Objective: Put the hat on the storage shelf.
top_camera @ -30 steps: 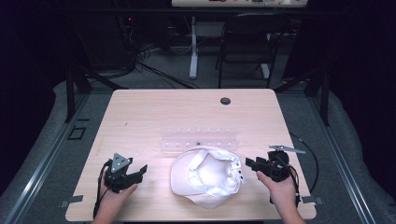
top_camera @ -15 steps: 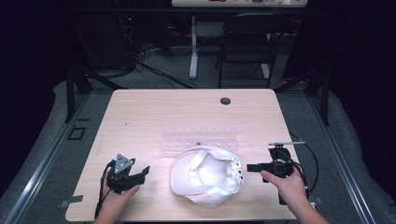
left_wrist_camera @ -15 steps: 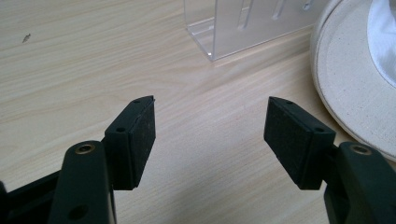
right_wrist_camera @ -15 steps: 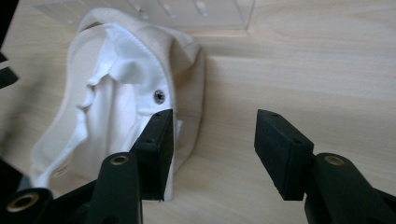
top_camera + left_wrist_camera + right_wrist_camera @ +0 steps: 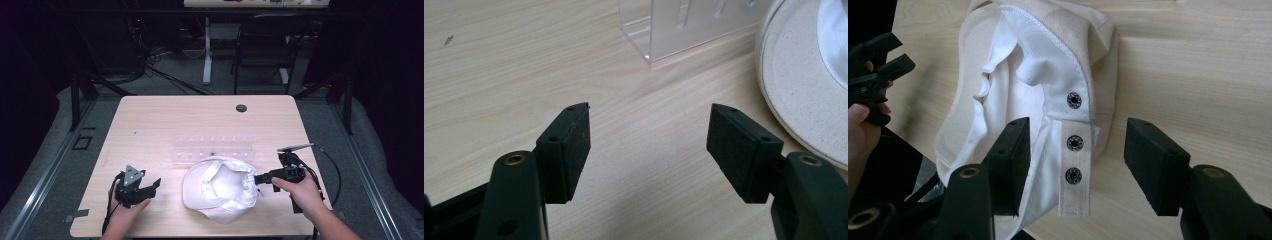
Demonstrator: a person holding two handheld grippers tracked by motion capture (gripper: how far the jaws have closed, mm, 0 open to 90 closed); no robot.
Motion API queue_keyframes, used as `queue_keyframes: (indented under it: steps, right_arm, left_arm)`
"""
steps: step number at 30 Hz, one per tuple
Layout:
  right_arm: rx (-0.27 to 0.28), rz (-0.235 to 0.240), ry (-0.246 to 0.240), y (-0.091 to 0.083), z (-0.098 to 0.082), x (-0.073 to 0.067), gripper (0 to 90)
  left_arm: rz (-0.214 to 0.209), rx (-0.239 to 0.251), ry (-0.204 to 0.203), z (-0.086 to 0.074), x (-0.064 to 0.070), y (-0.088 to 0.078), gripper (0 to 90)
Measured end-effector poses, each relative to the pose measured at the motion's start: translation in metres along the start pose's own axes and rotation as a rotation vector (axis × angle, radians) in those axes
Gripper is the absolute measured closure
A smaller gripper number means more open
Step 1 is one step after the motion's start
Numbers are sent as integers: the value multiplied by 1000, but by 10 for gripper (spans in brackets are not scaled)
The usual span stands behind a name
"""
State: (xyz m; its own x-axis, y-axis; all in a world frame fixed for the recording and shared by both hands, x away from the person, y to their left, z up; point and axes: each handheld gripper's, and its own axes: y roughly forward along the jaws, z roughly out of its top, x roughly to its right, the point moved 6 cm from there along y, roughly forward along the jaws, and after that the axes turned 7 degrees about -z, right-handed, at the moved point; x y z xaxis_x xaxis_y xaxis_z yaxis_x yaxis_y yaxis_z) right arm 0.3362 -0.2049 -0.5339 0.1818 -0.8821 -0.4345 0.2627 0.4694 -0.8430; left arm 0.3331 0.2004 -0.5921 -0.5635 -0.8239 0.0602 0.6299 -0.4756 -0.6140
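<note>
My right gripper (image 5: 1075, 145) has its jaws spread either side of the snap strap (image 5: 1074, 165) at the back of the white cap (image 5: 222, 187), which lies upside down at the table's (image 5: 150, 125) near edge. My left gripper (image 5: 649, 145) sits open over bare wood, left of the cap, with the clear plastic rack (image 5: 213, 148) just beyond.

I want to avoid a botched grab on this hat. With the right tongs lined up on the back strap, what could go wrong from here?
1. The right tongs stand open around the snap strap; closing there may pinch only the thin strap, so the cap could dangle or drag.
2. The clear plastic rack sits just behind the cap; a push forward could knock it.
3. The left tongs are open over bare table, not steadying the brim.
</note>
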Motion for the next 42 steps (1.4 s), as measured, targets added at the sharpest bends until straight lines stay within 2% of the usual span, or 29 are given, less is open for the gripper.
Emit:
queue_keyframes:
  steps: [5, 6, 9, 10, 12, 14, 15, 16, 18, 19, 20, 22, 24, 26, 29, 30, 31, 32, 33, 34, 35, 36, 38, 39, 40, 41, 42]
  right_arm:
    - [-36, -1, -17, 11, -1, -5, 437]
    - [-32, -5, -8, 14, -1, -6, 437]
    - [-60, 5, -30, 21, -2, -9, 436]
    - [-60, 4, -16, 23, -2, -10, 435]
    - [-81, 8, -18, 28, -2, -11, 432]
    - [-76, 2, 10, 32, -2, -13, 432]
    - [-95, 11, 0, 33, -3, -12, 432]
    - [-87, 12, 19, 36, -3, -13, 432]
    - [-126, 8, -6, 38, -5, -11, 434]
    - [-101, 6, 21, 41, -5, -13, 434]
    - [-120, 12, 8, 41, -6, -12, 435]
    - [-117, 16, 17, 42, -6, -14, 436]
    - [-117, 23, 7, 40, -5, -15, 439]
    - [-109, 27, 24, 36, -3, -18, 446]
    - [-106, 54, 15, 28, 0, -22, 455]
    - [-93, 62, 30, 25, 2, -25, 458]
    - [-97, 70, 3, 22, 3, -25, 463]
    - [-90, 77, 4, 21, 4, -27, 467]
    - [-78, 77, 8, 18, 5, -30, 478]
    - [-96, 84, -14, 15, 6, -31, 493]
    - [-111, 91, -16, 13, 7, -32, 507]
    - [-86, 89, 3, 13, 8, -35, 537]
    - [-104, 93, 12, 11, 9, -38, 569]
    - [-108, 97, -9, 11, 10, -38, 580]
    - [-97, 89, 18, 11, 10, -40, 598]
    - [-109, 91, -13, 11, 11, -39, 616]
    - [-98, 83, 17, 11, 11, -41, 634]
  left_arm:
    - [2, -7, 2, 0, -2, 0, 347]
    - [3, -4, -2, 0, -2, 0, 347]
    - [5, -3, -5, 0, -2, 0, 347]
    - [6, -3, -4, 0, -2, 0, 347]
    - [5, -4, -4, 0, -2, 0, 347]
    - [5, -5, -5, 0, -2, 0, 347]
    - [5, -6, -5, -1, -2, 0, 347]
    - [5, -6, -5, -1, -2, 0, 347]
    - [4, -6, -1, 0, -2, 0, 347]
    - [4, -8, 2, 0, -2, 0, 347]
    - [4, -9, 1, -1, -2, 0, 347]
    - [4, -4, -4, 0, -1, 1, 348]
    - [5, -3, -3, 0, -1, 1, 347]
    - [5, -3, -3, 0, -1, 1, 347]
    - [6, -3, -2, 0, -1, 1, 347]
    - [6, -3, -2, 0, -1, 1, 347]
    - [6, -3, -2, 0, -1, 1, 347]
    - [6, -3, -2, 0, -1, 1, 347]
    - [7, -2, -2, 0, -1, 1, 347]
    - [7, -2, -2, 0, -1, 1, 347]
    - [6, -2, 1, 0, -1, 1, 347]
    - [6, -2, 0, 0, -1, 1, 347]
    - [7, -2, -1, 0, -1, 1, 347]
    - [7, -2, 0, 0, -1, 1, 347]
    - [8, -3, 0, 0, -1, 1, 347]
    - [7, -2, -1, 0, -1, 1, 347]
    - [7, -5, 1, 0, -2, 0, 347]
